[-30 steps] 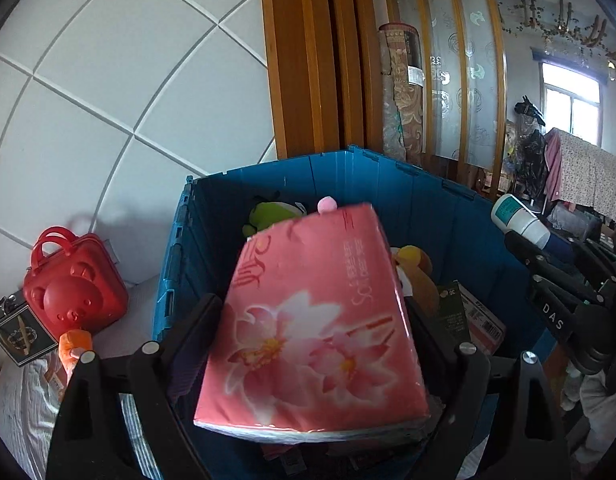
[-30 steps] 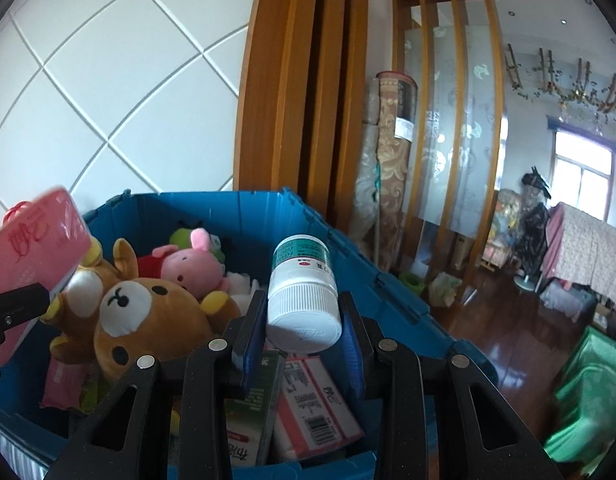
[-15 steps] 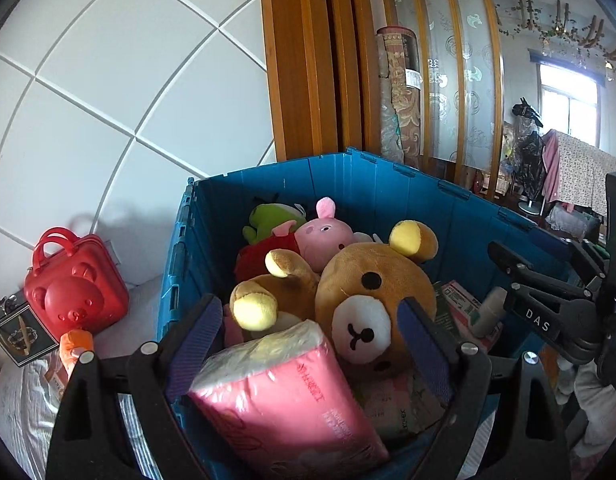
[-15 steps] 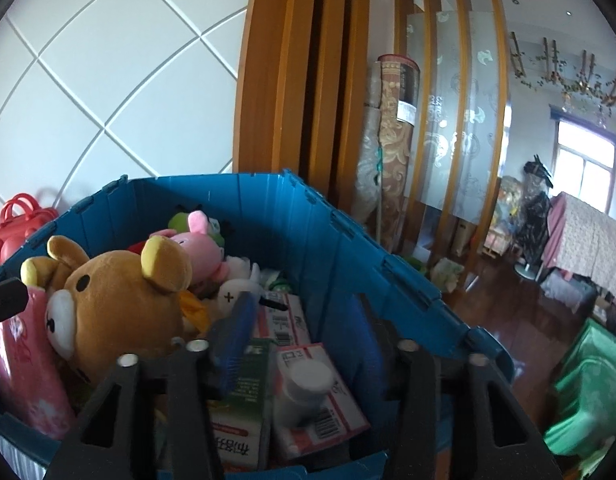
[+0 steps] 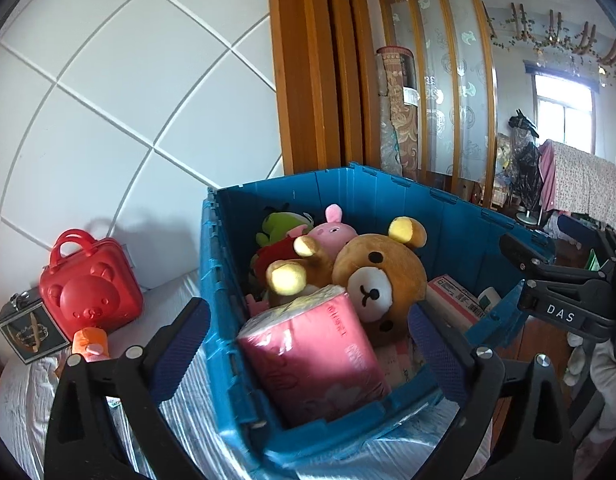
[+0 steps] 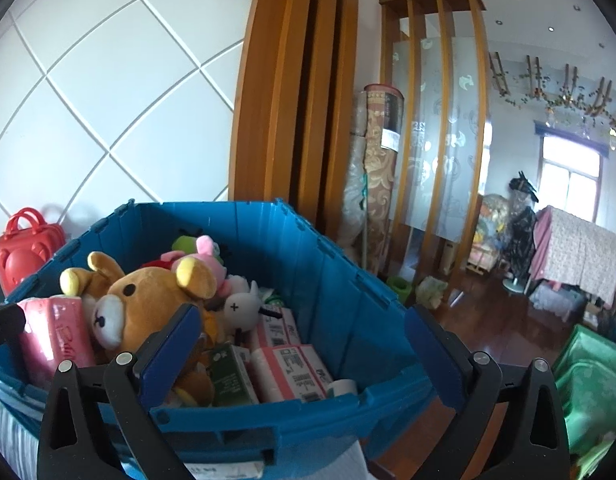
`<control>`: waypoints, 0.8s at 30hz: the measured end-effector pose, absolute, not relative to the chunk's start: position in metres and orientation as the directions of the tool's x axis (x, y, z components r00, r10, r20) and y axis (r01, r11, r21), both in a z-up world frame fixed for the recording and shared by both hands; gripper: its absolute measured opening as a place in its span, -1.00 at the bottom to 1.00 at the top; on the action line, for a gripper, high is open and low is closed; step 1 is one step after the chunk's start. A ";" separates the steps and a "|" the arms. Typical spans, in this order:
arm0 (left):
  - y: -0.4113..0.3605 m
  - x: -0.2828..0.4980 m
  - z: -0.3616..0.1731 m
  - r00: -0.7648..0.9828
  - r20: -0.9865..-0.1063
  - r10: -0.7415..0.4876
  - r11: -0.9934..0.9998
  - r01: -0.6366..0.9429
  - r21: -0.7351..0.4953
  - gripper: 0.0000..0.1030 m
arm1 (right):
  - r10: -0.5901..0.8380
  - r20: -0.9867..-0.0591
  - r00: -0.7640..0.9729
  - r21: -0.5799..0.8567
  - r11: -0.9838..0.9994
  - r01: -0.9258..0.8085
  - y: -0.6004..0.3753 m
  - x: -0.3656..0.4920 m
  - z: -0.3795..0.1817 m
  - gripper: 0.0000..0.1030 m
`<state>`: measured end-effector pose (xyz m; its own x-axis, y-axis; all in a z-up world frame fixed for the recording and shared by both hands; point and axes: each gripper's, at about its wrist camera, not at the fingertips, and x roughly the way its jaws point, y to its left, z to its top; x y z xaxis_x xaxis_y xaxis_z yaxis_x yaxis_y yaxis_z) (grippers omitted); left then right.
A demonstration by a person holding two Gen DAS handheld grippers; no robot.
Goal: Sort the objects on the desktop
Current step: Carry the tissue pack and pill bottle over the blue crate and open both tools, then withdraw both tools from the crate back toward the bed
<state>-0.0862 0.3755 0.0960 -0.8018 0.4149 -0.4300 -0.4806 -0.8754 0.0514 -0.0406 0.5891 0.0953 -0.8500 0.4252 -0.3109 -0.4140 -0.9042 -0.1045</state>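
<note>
A blue bin [image 5: 387, 196] holds plush toys, among them a brown bear [image 5: 379, 280]. The pink tissue pack [image 5: 319, 360] lies inside at the near wall, against the bear. My left gripper [image 5: 306, 320] hovers over the near rim; its jaws are opening wide and nothing is gripped between them. In the right wrist view the white bottle [image 6: 343, 388] lies in the blue bin [image 6: 347, 280] beside pink-and-white boxes [image 6: 292, 368]. My right gripper [image 6: 304, 316] is above the near rim, its jaws opening with nothing held.
A red bear-faced case [image 5: 88, 284], a small dark box [image 5: 28, 332] and an orange toy [image 5: 90, 340] sit left of the bin on a striped white cloth [image 5: 20, 400]. A wooden pillar [image 6: 288, 100] stands behind. A green bag [image 6: 587, 392] lies on the floor at right.
The left gripper let go of the tissue pack, which dropped into the bin. The right gripper released the white bottle, now lying among the boxes. Both grippers pulled back from the bin.
</note>
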 end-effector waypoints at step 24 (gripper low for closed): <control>0.140 -0.073 0.077 -0.860 -0.467 0.205 -0.977 -0.209 -0.045 0.96 | 0.116 -0.231 -0.966 -0.151 -0.985 -0.082 0.351 -0.047 0.118 1.00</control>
<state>-0.0730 0.1395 0.0766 -0.8603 0.2053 -0.4666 -0.2086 -0.9770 -0.0452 -0.0472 0.3510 0.1183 -0.9661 0.1155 -0.2308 -0.0817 -0.9851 -0.1512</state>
